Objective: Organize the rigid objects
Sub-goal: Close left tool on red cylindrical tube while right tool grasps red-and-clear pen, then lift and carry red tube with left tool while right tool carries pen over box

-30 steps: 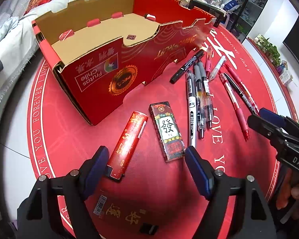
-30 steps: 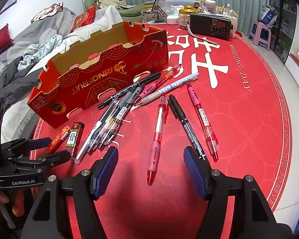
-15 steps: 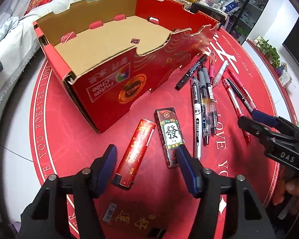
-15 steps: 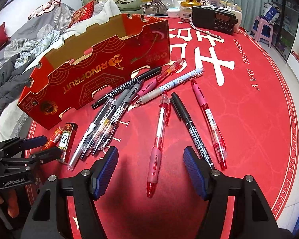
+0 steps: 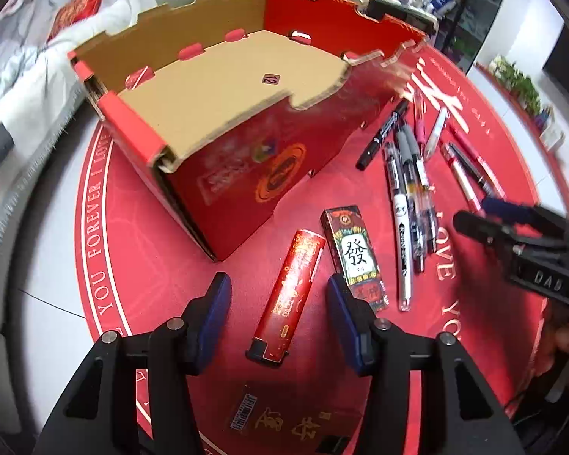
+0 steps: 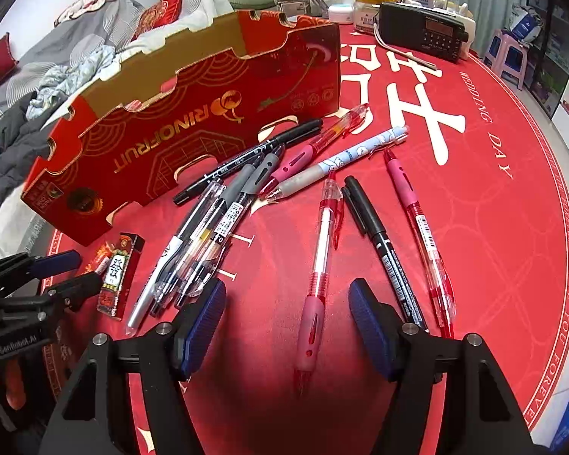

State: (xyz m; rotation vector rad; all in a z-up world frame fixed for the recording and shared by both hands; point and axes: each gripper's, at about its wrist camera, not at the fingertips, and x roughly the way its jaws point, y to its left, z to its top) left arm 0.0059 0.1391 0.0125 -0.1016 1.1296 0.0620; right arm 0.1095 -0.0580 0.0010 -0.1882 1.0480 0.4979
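Note:
A red lighter (image 5: 290, 292) lies on the red mat between the open jaws of my left gripper (image 5: 277, 318). A dark lighter with a white label (image 5: 354, 256) lies just right of it, also in the right wrist view (image 6: 117, 273). An open red cardboard box (image 5: 223, 174) stands beyond them, empty inside. Several pens (image 5: 409, 189) lie to the right. My right gripper (image 6: 286, 320) is open, its jaws on either side of a red gel pen with a pink grip (image 6: 316, 284). A black marker (image 6: 383, 246) and another red pen (image 6: 423, 235) lie right of it.
The red round mat (image 6: 493, 208) covers the table. A black radio (image 6: 423, 32), jars and small items stand at the far edge. Bedding and clothes (image 6: 38, 94) lie left of the table. A barcode-marked red packet (image 5: 277, 413) lies under my left gripper.
My left gripper moved forward and narrowed, so the red lighter now lies between its jaws. My right gripper moved forward and down over the pink-grip red pen.

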